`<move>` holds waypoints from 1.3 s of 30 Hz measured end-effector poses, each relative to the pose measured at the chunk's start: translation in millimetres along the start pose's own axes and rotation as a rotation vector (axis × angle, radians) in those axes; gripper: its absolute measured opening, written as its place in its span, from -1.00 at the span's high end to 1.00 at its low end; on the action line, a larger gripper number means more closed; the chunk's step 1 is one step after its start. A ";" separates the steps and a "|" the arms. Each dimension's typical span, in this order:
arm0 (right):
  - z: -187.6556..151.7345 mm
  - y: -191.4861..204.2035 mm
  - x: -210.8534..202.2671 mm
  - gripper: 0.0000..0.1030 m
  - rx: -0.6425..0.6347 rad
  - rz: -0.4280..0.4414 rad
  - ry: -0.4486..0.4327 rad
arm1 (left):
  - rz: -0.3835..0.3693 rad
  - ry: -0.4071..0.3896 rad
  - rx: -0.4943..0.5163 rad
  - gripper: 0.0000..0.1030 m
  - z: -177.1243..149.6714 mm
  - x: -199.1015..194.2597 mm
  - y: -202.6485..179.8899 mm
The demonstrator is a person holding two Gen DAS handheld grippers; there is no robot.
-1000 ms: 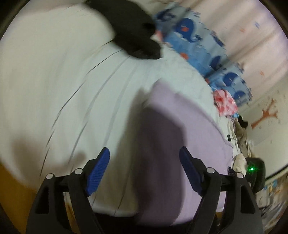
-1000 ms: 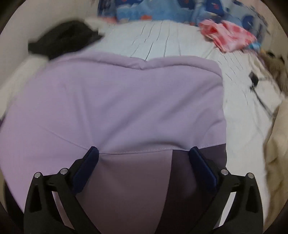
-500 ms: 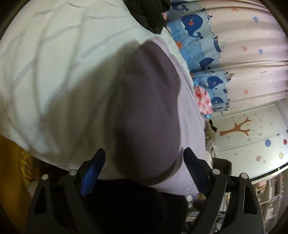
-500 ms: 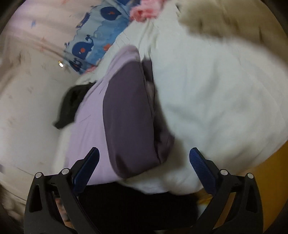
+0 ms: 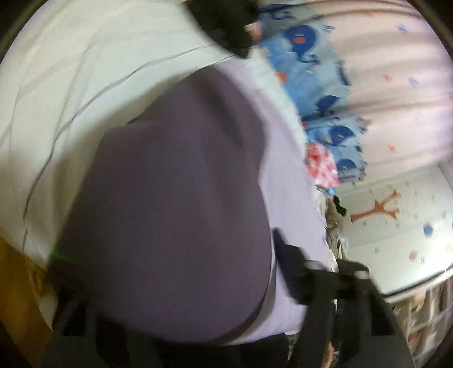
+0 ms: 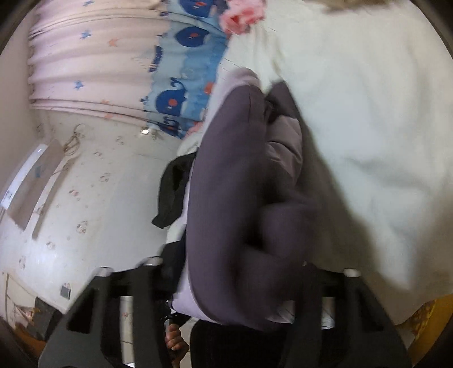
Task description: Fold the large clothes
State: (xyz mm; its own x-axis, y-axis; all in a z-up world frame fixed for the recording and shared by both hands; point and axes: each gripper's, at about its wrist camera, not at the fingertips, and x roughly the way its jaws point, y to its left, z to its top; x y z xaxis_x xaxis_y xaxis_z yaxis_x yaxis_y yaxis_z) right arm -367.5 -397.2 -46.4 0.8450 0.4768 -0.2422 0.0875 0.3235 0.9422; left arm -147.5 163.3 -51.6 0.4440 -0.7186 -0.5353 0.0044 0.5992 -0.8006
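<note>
A folded lilac garment [image 5: 175, 203] lies on the white bed sheet [image 5: 70, 85], its near side in dark shadow. In the left wrist view it fills the space between my left gripper's [image 5: 181, 271] fingers; the right fingertip [image 5: 286, 254] sits against its lilac edge and the left finger is hidden under the cloth. In the right wrist view the garment [image 6: 226, 198] bunches between my right gripper's [image 6: 243, 269] fingers, whose tips are covered by cloth. Both views are blurred and I cannot tell whether either gripper holds the cloth.
A black garment [image 5: 226, 25] lies at the far end of the bed, also seen in the right wrist view [image 6: 172, 192]. A whale-print blue cloth [image 5: 320, 93] and a red-pink cloth [image 5: 322, 167] lie by the pink curtain [image 5: 396, 85]. The orange bed edge [image 5: 17, 297] is near.
Both grippers have moved in on the garment's near side, one from each flank. The cloth now covers the fingertips that were visible and clear of it before.
</note>
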 end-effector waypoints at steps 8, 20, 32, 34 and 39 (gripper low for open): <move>-12.3 -22.8 -2.9 0.19 0.008 -0.085 0.060 | -0.002 0.021 0.002 -0.14 -3.3 -3.4 14.4; -15.7 -22.7 -18.0 0.11 -0.043 -0.185 0.066 | 0.013 -0.013 0.053 -0.24 -2.7 -3.0 -0.3; -17.1 114.2 -26.5 -0.48 -0.580 -0.605 -0.094 | 0.225 -0.075 0.176 -0.53 -22.8 5.9 -20.7; -13.8 147.3 30.2 -0.61 -0.729 -0.603 -0.026 | 0.256 -0.107 0.185 -0.57 -24.1 9.1 -24.7; 4.0 176.2 186.6 -0.65 -0.915 -0.601 0.149 | 0.321 -0.133 0.211 -0.60 -20.8 14.5 -31.9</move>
State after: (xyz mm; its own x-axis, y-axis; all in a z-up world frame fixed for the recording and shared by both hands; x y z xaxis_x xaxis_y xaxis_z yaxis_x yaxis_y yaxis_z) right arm -192.3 -254.5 75.3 0.7184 0.1126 -0.6865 -0.0129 0.9888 0.1487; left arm -159.8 126.5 -39.4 0.5647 -0.4396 -0.6984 0.0245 0.8549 -0.5182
